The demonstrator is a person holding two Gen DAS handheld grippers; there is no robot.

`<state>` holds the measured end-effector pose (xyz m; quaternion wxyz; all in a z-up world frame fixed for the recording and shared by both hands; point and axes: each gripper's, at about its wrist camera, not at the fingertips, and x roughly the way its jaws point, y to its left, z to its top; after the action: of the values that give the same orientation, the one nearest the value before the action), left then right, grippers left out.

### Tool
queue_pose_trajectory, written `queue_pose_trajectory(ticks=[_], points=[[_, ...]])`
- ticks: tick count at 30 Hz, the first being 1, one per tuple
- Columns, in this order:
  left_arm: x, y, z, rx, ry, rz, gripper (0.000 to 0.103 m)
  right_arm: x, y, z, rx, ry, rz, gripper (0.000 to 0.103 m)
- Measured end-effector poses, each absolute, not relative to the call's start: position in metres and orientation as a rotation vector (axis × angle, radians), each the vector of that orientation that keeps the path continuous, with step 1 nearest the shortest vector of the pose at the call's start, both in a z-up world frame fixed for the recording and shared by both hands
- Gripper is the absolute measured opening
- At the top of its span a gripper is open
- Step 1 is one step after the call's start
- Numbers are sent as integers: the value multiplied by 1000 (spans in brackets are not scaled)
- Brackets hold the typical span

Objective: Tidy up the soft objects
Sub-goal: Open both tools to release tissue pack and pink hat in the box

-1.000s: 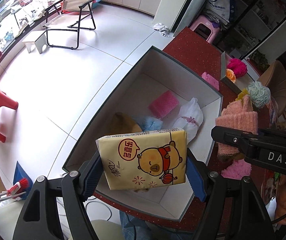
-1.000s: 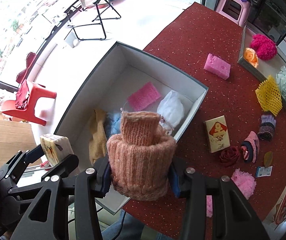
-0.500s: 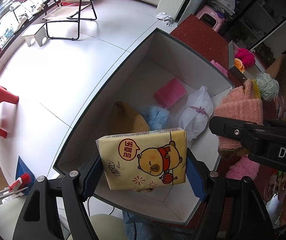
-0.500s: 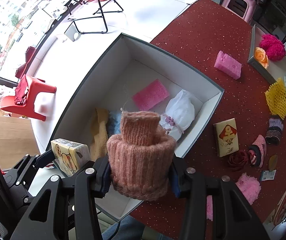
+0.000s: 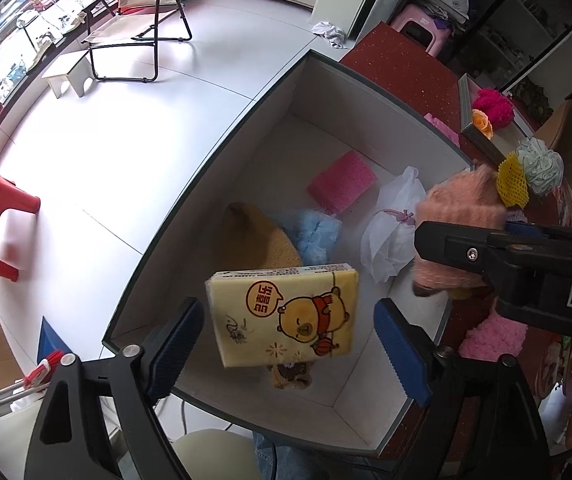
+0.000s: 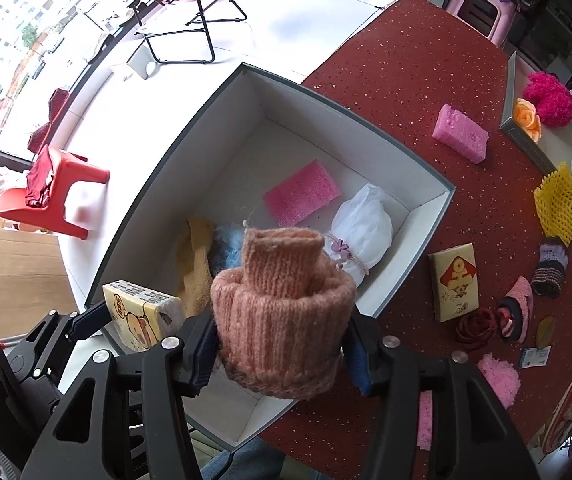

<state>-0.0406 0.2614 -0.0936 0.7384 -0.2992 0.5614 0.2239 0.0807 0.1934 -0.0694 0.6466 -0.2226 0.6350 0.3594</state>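
Opening, left tongs (image 5: 288, 344) free the tissue pack (image 5: 283, 314); right tongs (image 6: 281, 346) (pads hidden) loosen around the knit hat (image 6: 281, 320).

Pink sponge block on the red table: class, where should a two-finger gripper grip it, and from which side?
Grip the pink sponge block across its two long side faces, mid-length, coming from above. It lies flat and alone on the red table, longer than wide, so the narrow span likely suits the jaws.
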Motion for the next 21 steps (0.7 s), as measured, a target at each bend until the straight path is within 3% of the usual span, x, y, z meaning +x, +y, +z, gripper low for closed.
queue_pose_trajectory(ticks=[3, 4, 10, 13, 21], points=[[-41, 262, -92, -661, 1227, 495, 98, 83, 190, -68, -492, 1446, 811, 79], [-41, 261, -93, -660, 1235, 488, 102, 84, 189, -66, -482, 1443, 810, 81], [-40, 258, -97, -660, 1271, 492, 102, 90, 176, -66, -450, 1450, 781, 85], [-42, 257, -98, -684, 1278, 482, 102, 91, 164, -68, -444, 1463, 764, 102], [-35, 239, -92, -637, 1315, 431, 102, 101, 113, -71, -356, 1503, 674, 103]])
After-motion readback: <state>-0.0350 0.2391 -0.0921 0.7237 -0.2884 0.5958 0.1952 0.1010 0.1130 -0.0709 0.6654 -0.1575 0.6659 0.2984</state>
